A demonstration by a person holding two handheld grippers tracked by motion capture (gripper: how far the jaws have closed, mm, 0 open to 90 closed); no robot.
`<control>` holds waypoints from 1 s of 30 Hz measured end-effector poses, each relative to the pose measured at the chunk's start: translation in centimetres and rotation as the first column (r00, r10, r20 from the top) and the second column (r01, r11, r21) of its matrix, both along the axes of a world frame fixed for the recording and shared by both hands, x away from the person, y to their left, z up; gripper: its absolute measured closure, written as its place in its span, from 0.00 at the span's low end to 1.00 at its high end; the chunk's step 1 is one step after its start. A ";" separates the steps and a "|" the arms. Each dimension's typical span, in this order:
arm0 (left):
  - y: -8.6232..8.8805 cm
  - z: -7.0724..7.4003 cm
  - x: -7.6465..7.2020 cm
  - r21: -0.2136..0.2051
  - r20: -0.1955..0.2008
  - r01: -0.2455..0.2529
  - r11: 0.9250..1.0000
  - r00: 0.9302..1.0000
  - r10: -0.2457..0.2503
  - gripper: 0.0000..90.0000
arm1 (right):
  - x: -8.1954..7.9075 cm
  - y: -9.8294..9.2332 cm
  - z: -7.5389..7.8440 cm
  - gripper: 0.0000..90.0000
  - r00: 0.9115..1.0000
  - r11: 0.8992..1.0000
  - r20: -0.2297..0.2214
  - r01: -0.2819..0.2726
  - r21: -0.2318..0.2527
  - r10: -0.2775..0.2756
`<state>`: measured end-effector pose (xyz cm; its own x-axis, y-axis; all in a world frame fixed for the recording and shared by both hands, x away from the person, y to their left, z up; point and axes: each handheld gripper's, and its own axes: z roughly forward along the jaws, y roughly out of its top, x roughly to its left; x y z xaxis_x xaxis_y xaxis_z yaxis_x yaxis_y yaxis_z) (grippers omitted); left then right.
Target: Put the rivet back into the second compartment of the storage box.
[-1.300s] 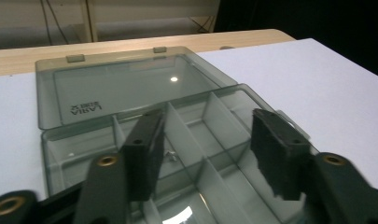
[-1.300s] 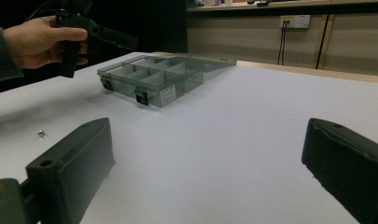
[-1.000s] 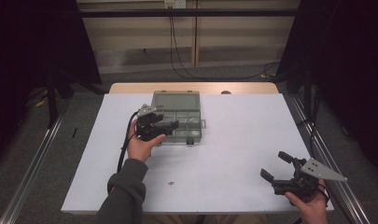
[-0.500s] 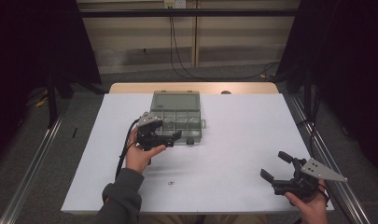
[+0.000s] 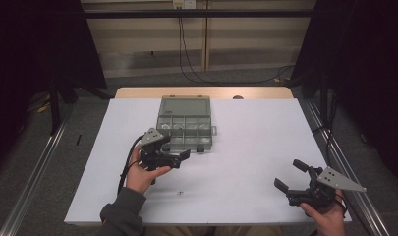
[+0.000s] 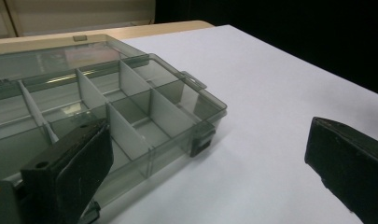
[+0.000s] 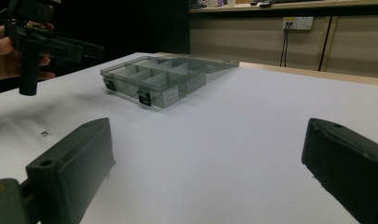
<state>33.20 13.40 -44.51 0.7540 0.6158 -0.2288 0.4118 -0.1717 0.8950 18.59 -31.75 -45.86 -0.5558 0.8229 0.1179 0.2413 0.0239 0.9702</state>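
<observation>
The compartment box (image 5: 185, 124) is seen open on the white table (image 5: 245, 147), towards its far edge and left of centre, the lid laid flat behind. It is judged light, rigid and slippery, of thin clear plastic; hold is best taken on an outer wall or by the 2 dark front latches, not on the thin dividers. A tiny screw (image 5: 181, 192) lies on the table near the front. The left gripper (image 5: 176, 151) is held just beside the box's front edge; its jaws have just been opening, nothing between them. The right gripper (image 5: 292, 176) is spread and empty, well apart near the right front corner. Ample bare table is left on the right; the far edge is close behind the lid.
</observation>
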 end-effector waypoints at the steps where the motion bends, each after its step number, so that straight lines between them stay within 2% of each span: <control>1: 0.1 0.0 -0.2 0.001 0.005 -0.003 1.000 1.000 0.003 0.01 | 0.0 0.0 0.0 0.02 1.000 1.000 0.000 -0.001 -0.001 0.001; 3: 0.3 0.0 -0.6 -0.011 0.003 0.006 1.000 1.000 -0.006 0.01 | 0.0 0.1 0.0 0.02 1.000 1.000 -0.001 -0.002 0.001 0.002; 6: 0.5 -0.3 -1.3 0.015 0.008 0.036 0.999 0.999 -0.036 0.01 | 0.0 0.0 0.0 0.02 1.000 1.000 0.000 -0.003 -0.006 0.003; 8: 0.6 -0.7 -1.9 0.004 0.015 0.052 0.999 0.999 -0.052 0.01 | 0.0 0.0 0.0 0.02 1.000 1.000 0.000 -0.003 -0.007 0.003; 15: 1.2 -1.4 -3.3 0.007 0.002 0.085 0.996 0.996 -0.085 0.03 | 0.0 0.1 0.0 0.02 1.000 1.000 -0.002 -0.003 -0.008 0.003; 16: 1.2 -1.4 -3.5 0.020 0.006 0.086 0.996 0.996 -0.086 0.03 | 0.0 0.1 0.0 0.02 1.000 1.000 -0.002 -0.005 -0.008 0.005; 25: 1.2 -1.9 -4.9 0.050 -0.005 0.120 0.992 0.993 -0.119 0.07 | 0.0 0.1 0.0 0.02 1.000 1.000 -0.001 -0.001 0.000 0.001; 30: 1.2 -2.2 -5.2 0.069 -0.032 0.145 0.987 0.989 -0.143 0.08 | 0.0 0.1 0.0 0.02 1.000 1.000 0.001 -0.004 -0.008 0.004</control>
<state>28.03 14.59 -46.71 0.8302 0.5165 -0.2097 0.4017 -0.2933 0.8675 18.59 -31.66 -45.83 -0.5593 0.8215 0.1109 0.2403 0.0326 0.9702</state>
